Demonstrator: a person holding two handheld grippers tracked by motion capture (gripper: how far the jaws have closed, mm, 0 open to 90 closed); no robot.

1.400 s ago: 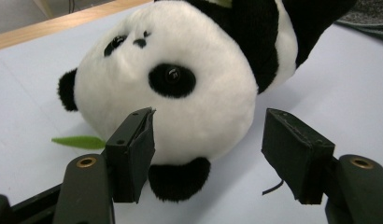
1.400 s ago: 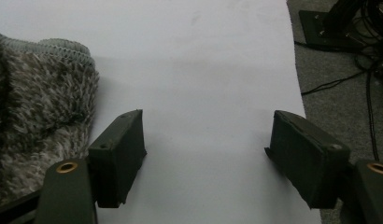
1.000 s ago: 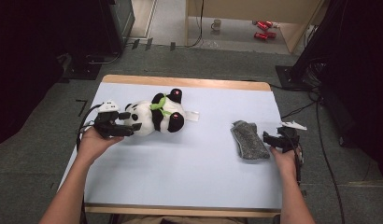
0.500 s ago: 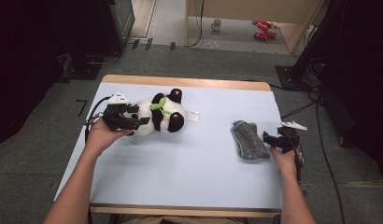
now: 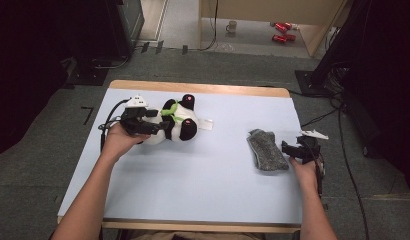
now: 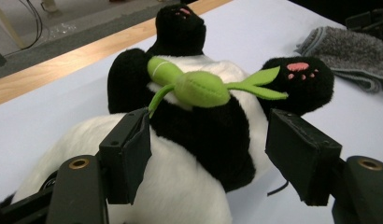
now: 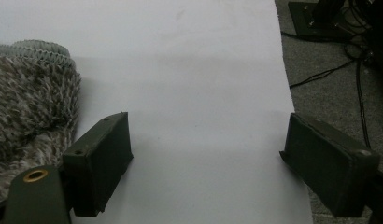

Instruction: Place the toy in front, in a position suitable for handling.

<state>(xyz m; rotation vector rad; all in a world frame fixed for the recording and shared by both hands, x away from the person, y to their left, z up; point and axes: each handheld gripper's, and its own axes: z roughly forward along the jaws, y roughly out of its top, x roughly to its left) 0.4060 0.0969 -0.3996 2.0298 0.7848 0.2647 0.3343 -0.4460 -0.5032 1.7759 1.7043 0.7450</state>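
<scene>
On the tabletop (image 5: 203,180), the panda plush (image 5: 175,122) lay on its back toward the far left. The left hand-held gripper (image 6: 208,154) straddled its body, jaws spread, unclenched. Well right of the panda, the right hand-held gripper (image 7: 203,163) sat released just beside the grey sock (image 5: 267,149).

Even overhead light falls on the pale tabletop (image 5: 203,170), while the room's left and right sides sink into near black. Shadows are soft and short, as beside the grey sock (image 7: 26,107). No glare. The high view is slightly soft; the plush panda (image 6: 199,135) shows crisp, with near fur blurred.
</scene>
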